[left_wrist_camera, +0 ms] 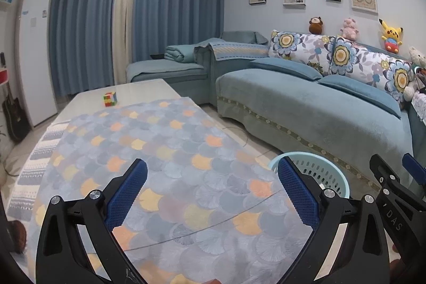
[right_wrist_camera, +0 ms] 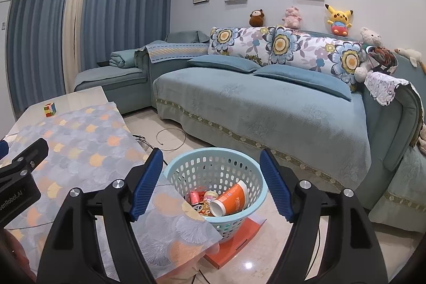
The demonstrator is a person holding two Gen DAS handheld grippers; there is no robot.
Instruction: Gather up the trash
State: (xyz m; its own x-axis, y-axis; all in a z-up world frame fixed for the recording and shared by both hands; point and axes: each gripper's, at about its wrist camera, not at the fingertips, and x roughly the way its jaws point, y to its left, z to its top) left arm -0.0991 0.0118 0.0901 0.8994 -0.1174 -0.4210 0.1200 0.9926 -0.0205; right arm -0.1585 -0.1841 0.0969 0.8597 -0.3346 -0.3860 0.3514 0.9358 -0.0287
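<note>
A light-blue perforated basket (right_wrist_camera: 241,167) stands on an orange box beside the table's corner. Inside it lie an orange paper cup (right_wrist_camera: 230,200), a red can (right_wrist_camera: 193,197) and other small wrappers. My right gripper (right_wrist_camera: 211,176) hovers above and in front of the basket, jaws open with nothing between its blue pads. My left gripper (left_wrist_camera: 213,181) is open over the patterned tablecloth (left_wrist_camera: 159,151), also holding nothing. The basket's rim (left_wrist_camera: 332,172) shows at the right of the left wrist view, behind the left gripper's right finger.
A colour cube (left_wrist_camera: 110,99) sits on the bare far end of the table (left_wrist_camera: 127,92). A blue sofa (right_wrist_camera: 266,108) with flowered cushions runs along the right. A wire loop (right_wrist_camera: 170,140) lies on the floor between table and sofa. White cabinet (left_wrist_camera: 36,55) stands far left.
</note>
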